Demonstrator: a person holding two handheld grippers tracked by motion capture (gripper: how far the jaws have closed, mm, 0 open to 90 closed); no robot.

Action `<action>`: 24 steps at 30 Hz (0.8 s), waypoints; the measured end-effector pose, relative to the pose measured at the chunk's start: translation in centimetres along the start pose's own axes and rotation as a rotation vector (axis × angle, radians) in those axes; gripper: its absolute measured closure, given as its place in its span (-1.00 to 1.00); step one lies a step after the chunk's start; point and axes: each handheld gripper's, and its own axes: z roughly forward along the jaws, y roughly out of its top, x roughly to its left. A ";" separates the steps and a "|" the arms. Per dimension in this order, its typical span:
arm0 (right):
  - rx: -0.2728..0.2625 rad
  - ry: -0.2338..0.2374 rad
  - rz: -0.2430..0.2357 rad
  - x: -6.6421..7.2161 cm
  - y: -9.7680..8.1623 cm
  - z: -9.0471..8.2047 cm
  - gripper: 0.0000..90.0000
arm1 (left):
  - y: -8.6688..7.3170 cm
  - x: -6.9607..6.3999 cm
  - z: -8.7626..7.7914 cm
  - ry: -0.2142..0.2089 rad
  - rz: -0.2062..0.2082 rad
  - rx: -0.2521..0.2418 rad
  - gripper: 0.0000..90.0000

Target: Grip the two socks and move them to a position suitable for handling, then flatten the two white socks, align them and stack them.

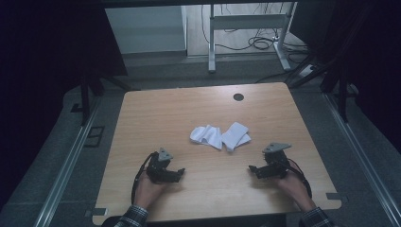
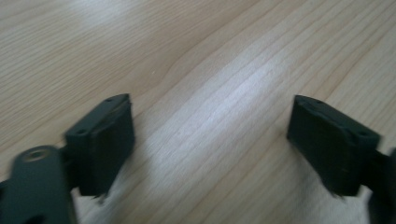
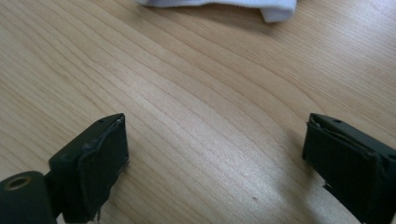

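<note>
While both your grippers rest low on the wooden table (image 1: 156, 123), each has its jaws spread wide with nothing but bare wood between them: the left gripper (image 2: 210, 140) and the right gripper (image 3: 215, 158) are empty. Ahead of them, and between the two, lie the two white socks (image 1: 220, 135), crumpled, side by side and touching; from your right gripper one sock's edge (image 3: 224, 7) sits just beyond the jaws. To start well, I'd judge you should bring each gripper forward to its nearer sock, keep the jaws wide, and pinch a free edge rather than the bunched middle.
</note>
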 end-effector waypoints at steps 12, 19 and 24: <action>0.019 0.012 -0.010 -0.1 0.1 -0.1 -0.88 | 0.4 -0.2 0.5 -0.016 0.017 0.020 -0.90; 0.039 0.004 -0.002 0.0 0.5 -0.1 -0.76 | 0.4 -0.3 0.6 -0.021 0.017 0.029 -0.97; 0.058 0.001 0.004 0.1 0.8 -0.2 -0.70 | 0.5 -0.4 0.6 -0.019 0.019 0.034 -1.00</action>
